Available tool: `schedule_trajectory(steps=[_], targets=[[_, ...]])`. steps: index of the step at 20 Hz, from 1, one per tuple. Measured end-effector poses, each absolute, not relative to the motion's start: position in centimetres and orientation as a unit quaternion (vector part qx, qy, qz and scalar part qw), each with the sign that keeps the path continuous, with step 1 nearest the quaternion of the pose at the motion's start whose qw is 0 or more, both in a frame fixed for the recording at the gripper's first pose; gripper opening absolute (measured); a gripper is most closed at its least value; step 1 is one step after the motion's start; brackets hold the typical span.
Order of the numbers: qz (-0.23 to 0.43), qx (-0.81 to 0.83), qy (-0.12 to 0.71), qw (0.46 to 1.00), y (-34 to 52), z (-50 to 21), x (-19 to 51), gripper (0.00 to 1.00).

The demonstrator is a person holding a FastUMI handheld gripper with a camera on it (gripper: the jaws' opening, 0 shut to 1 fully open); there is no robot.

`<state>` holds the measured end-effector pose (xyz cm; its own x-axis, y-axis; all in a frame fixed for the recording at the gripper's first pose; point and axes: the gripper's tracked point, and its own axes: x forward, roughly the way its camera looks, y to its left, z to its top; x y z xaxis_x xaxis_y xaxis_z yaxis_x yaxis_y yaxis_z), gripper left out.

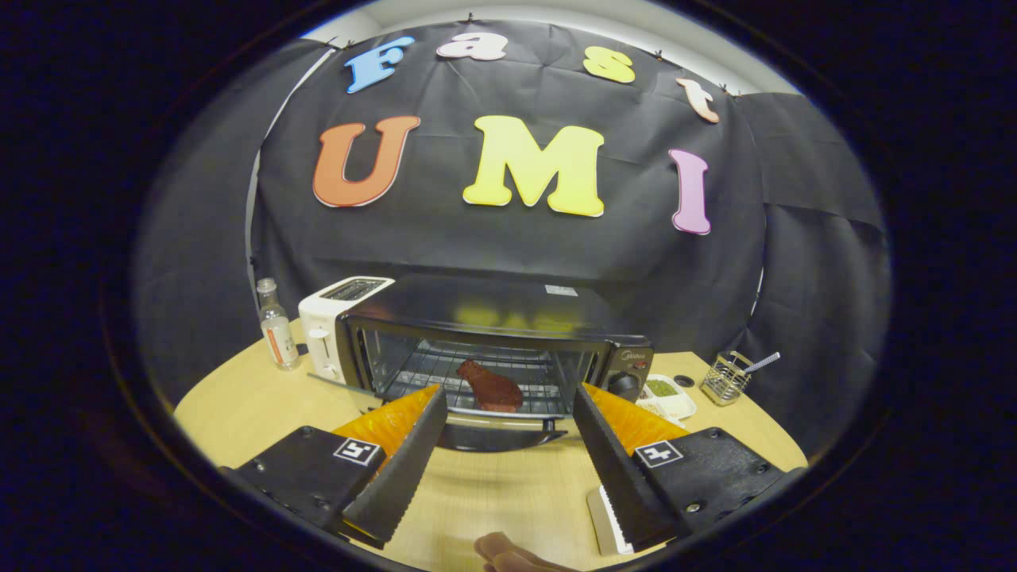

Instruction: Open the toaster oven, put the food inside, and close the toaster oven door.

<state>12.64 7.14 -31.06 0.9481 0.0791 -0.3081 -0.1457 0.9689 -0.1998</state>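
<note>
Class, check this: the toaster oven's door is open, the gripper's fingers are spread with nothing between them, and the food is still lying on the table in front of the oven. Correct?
Not quite. In the gripper view the food lies on the rack inside the toaster oven, not on the table. The door is open, and the gripper is spread and empty.

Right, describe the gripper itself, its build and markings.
The gripper has two long flat fingers with toothed, serrated inner edges, set on blocky black housings with visible screws. Each housing carries a small square black-and-white marker. Orange panels back the fingers. They stand apart, holding nothing.
</note>
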Motion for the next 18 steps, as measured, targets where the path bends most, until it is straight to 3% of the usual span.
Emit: schedule_trajectory(steps=[6, 18], targets=[[0.050, -0.098, 0.150, 0.983, 7.5, -28.7, 13.5, 1.00], [0.070, -0.086, 0.208, 0.972, 7.8, -33.8, 9.2, 1.00]])
